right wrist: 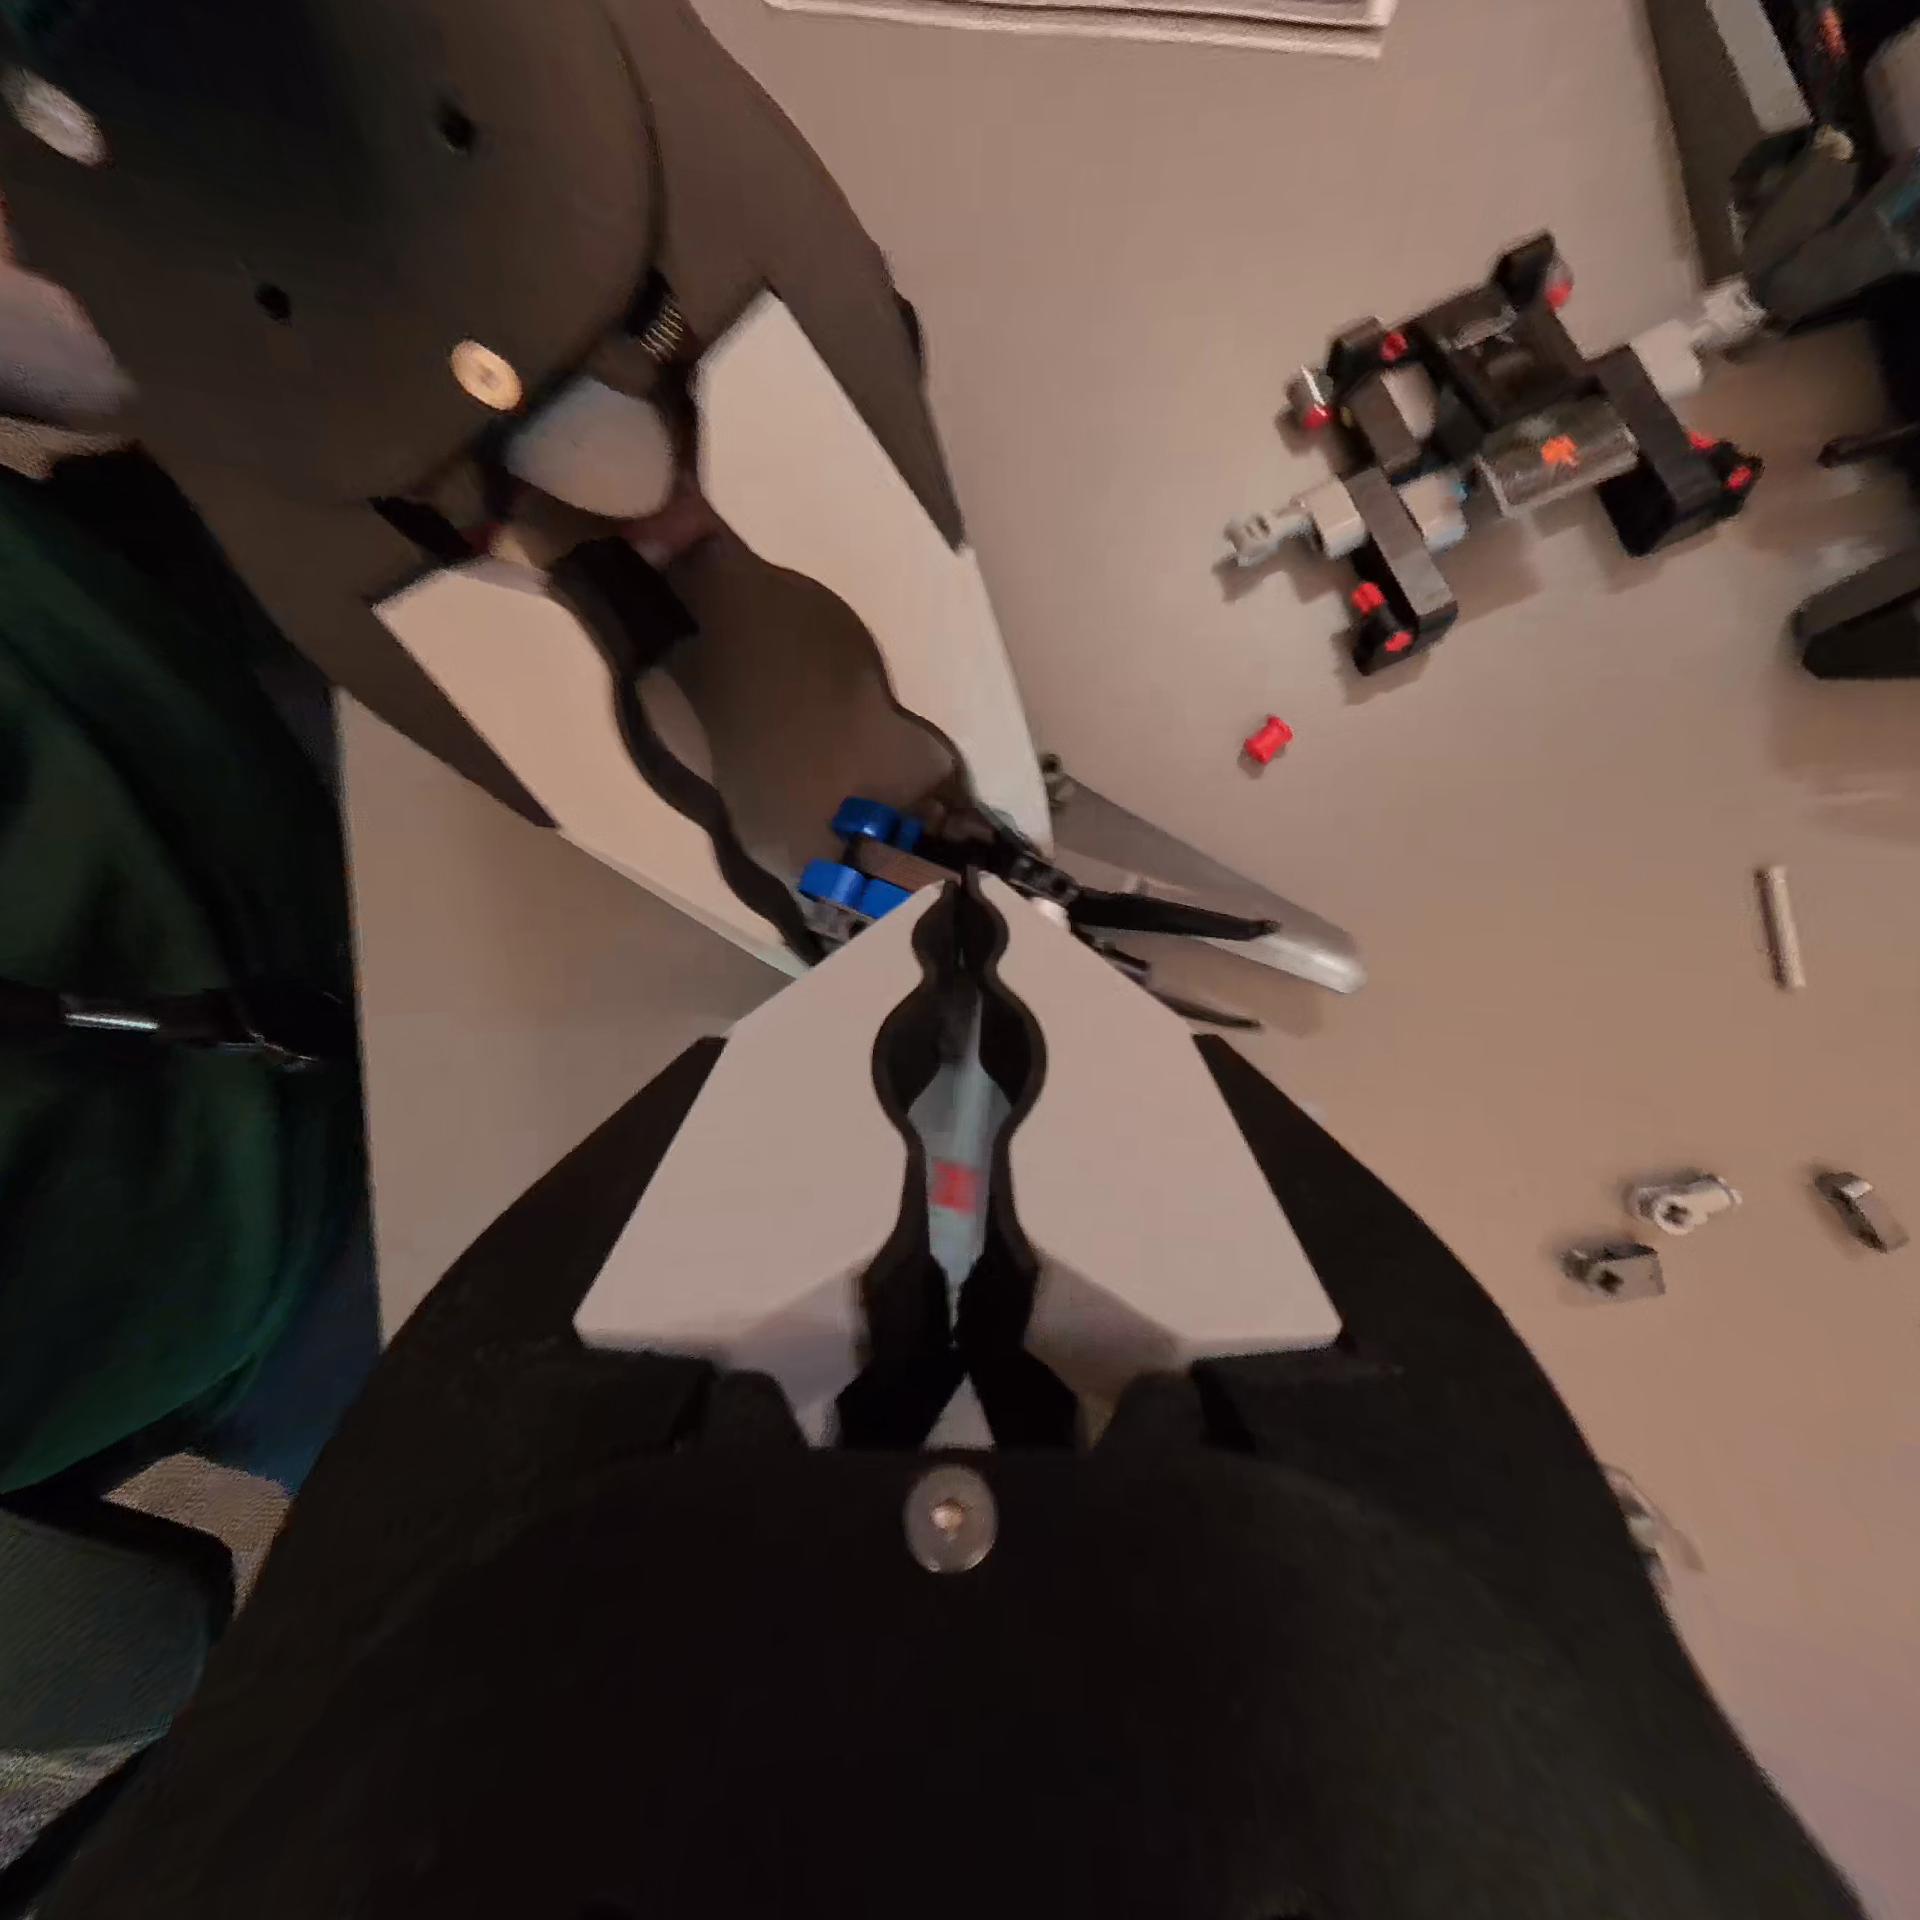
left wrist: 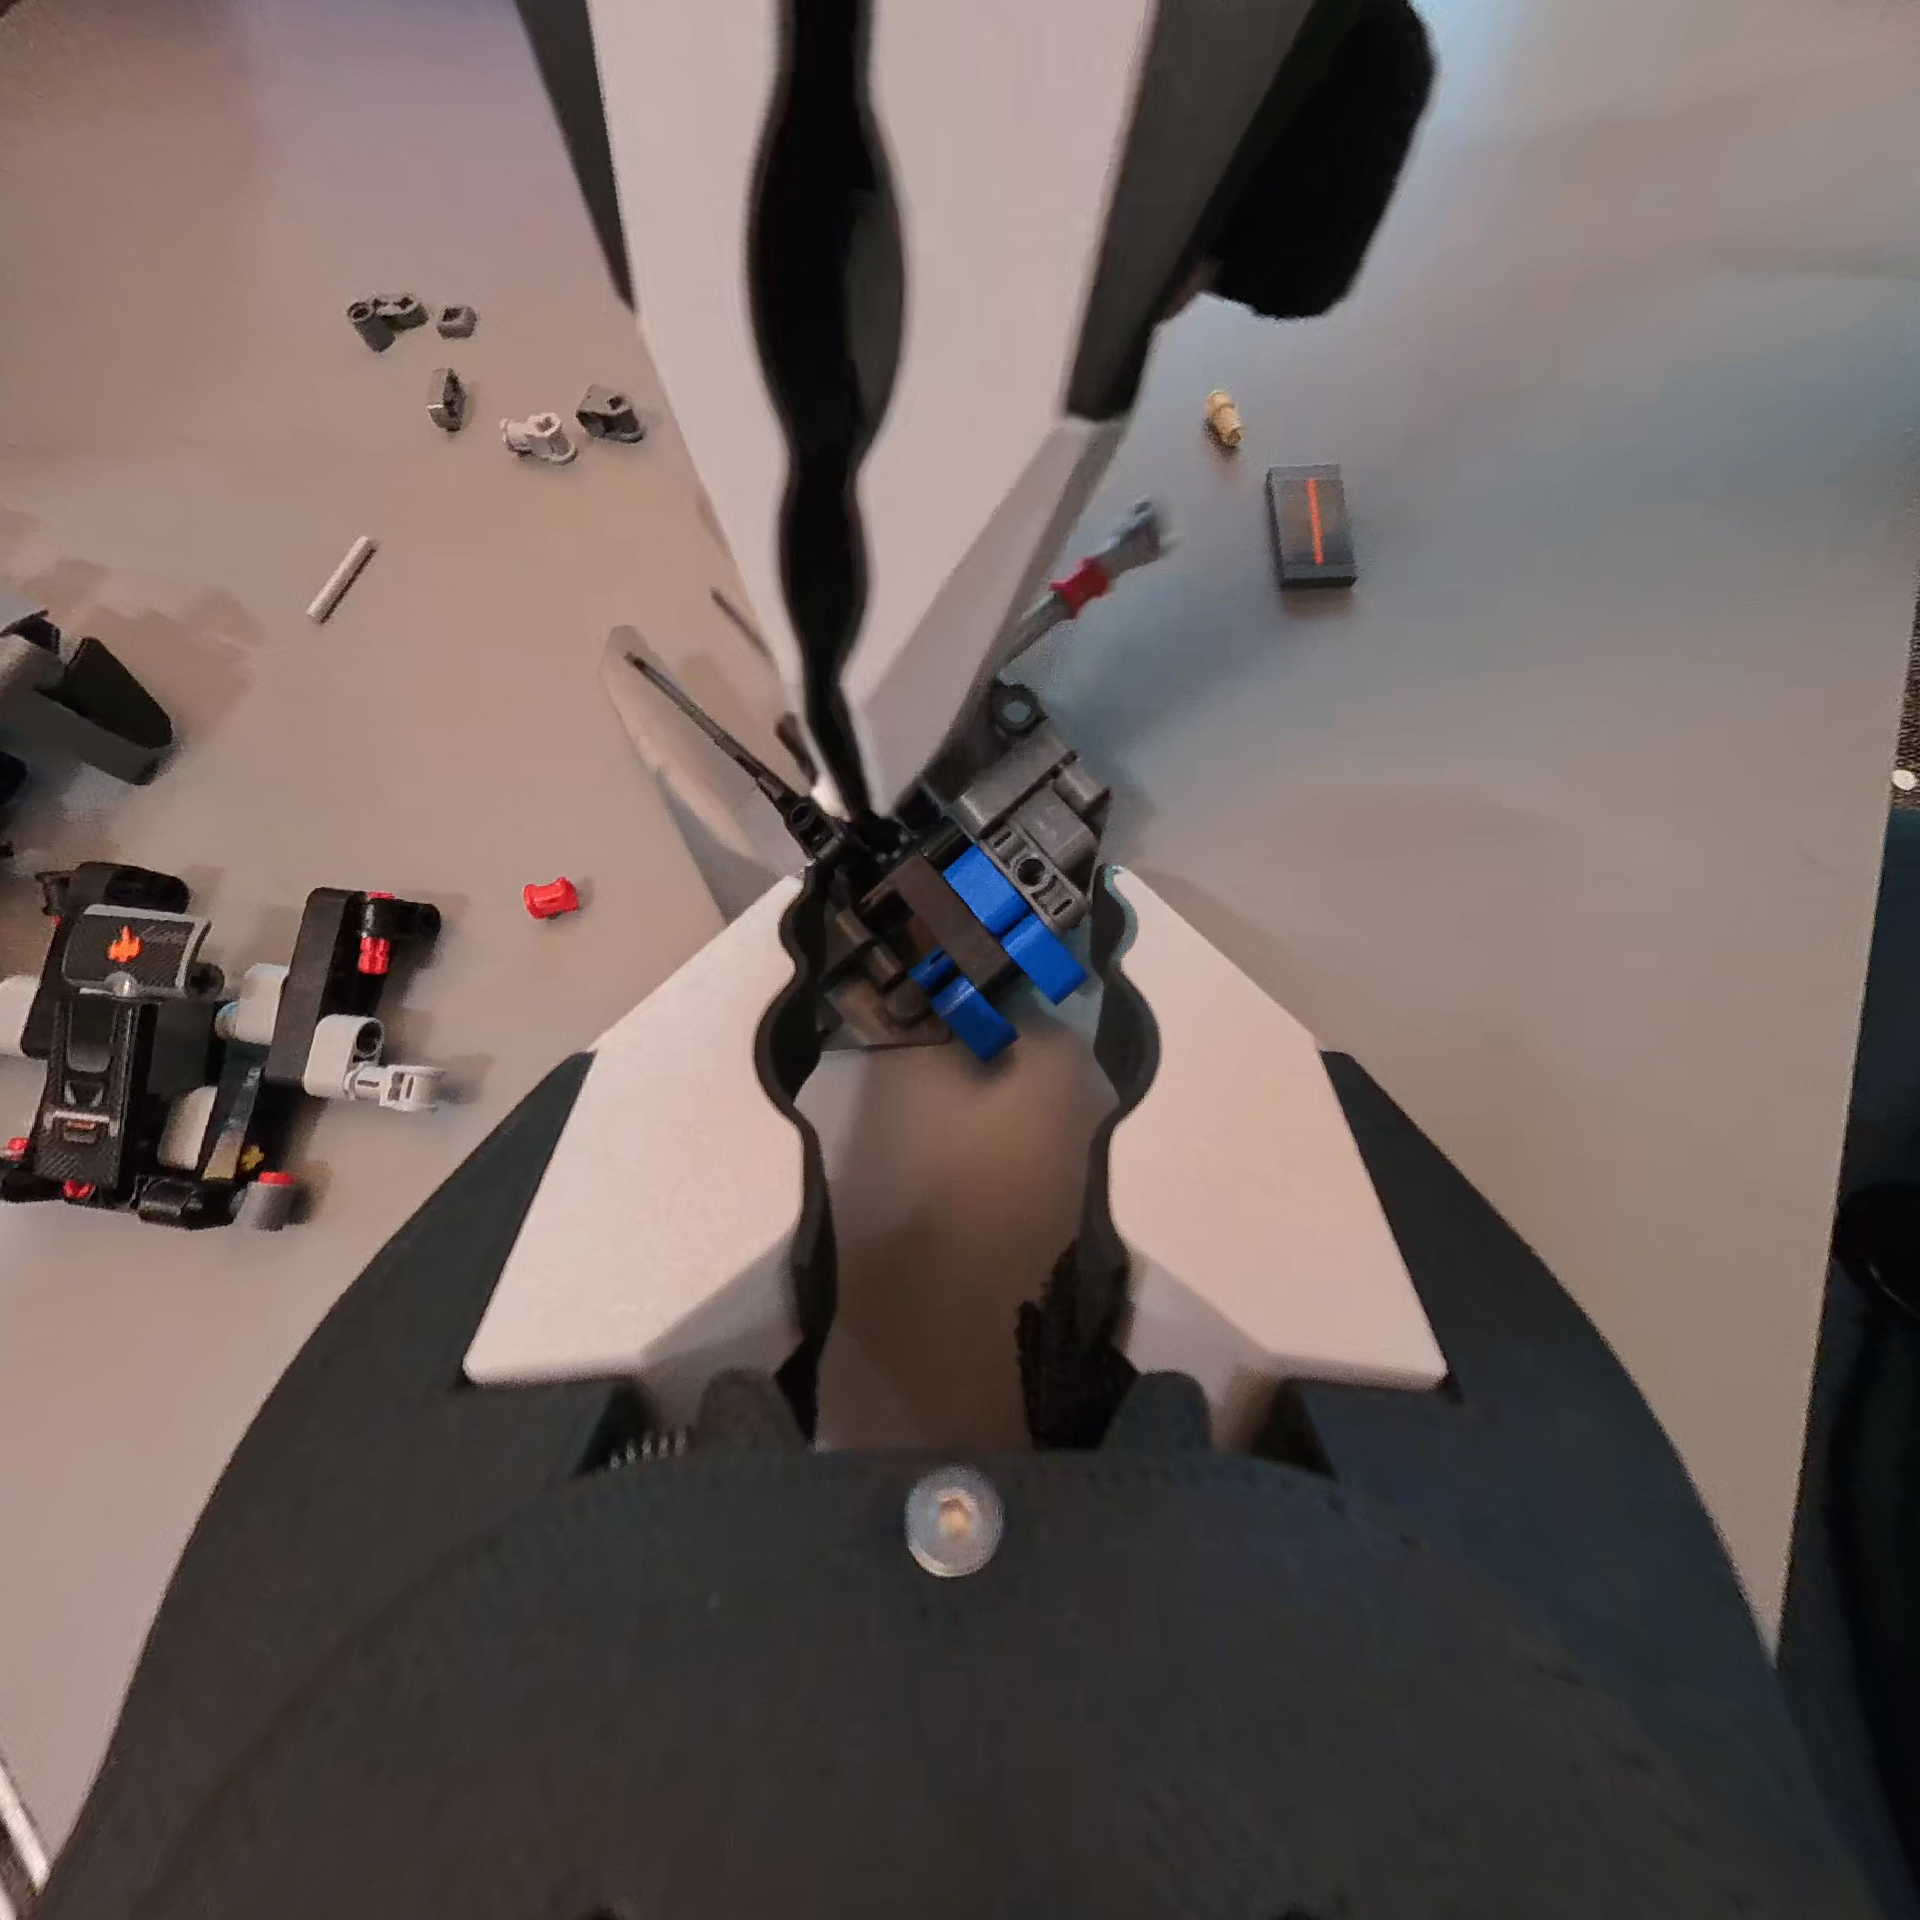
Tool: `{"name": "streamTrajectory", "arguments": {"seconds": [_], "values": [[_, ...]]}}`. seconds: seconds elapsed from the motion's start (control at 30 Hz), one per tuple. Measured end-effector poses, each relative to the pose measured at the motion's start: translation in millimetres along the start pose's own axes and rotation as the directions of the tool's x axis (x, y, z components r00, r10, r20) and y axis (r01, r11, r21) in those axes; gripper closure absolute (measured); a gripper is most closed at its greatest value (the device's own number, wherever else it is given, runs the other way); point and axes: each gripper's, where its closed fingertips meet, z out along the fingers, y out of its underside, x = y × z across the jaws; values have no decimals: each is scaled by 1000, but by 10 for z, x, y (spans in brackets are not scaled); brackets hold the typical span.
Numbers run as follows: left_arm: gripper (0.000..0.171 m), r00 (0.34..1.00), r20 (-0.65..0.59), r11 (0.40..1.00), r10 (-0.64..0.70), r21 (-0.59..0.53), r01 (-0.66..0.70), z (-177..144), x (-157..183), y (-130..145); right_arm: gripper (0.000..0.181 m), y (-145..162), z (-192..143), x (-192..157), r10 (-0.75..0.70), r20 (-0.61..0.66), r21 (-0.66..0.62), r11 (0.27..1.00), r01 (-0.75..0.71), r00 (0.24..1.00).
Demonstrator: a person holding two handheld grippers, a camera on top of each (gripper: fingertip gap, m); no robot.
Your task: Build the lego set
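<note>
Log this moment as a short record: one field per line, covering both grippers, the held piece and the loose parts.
left gripper: jaws partly apart around the blue-and-grey sub-assembly
right gripper: shut on the sub-assembly's black end
larger black model: on the table, untouched
red bush: loose on table
grey axle: loose on table
small grey connectors: scattered on table

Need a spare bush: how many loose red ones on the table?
1: the red bush lies between the black assembly and the left tongs; others may be hidden.
</note>
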Motion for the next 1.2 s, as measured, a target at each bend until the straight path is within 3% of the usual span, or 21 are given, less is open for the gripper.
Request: {"name": "streamTrajectory", "arguments": {"seconds": [0.07, 0.27, 0.4, 0.67, 0.77, 0.93, 1.07, 1.2], "values": [[122, 1000, 10, 1000, 3, -1, -3, 5, -13, -2, 181, 24, 13, 17, -8, -32, -29, 1000, 7, 999], [122, 1000, 7, 1000, -2, 0, 2, 2, -15, -4, 180, 47, -257, 218, 67, -98, 43, 997, -63, 993], [122, 1000, 8, 1000, 1, 0, -1, 3, -14, -5, 171, 104, -330, 241, 109, -74, 56, 993, -105, 991], [109, 1000, 3, 1000, -19, 21, 19, -30, -43, -21, 161, 232, -341, 286, 207, -84, 116, 974, -196, 975], [106, 999, 33, 1000, 2, -18, -1, -4, -84, 35, 159, 106, -233, 172, 186, -45, 130, 975, -179, 981], [114, 998, 52, 1000, 24, 2, -25, -22, -84, 11, 144, 145, -174, 324, 192, -113, 90, 979, -182, 975], [117, 996, 66, 998, 55, -9, -55, -3, -80, 16, 128, 200, -199, 370, 291, 20, 95, 952, -292, 956], [118, 996, 59, 998, 64, -7, -64, 16, -86, -1, 125, 202, -85, 326, 317, 128, 35, 945, -324, 940]]}}
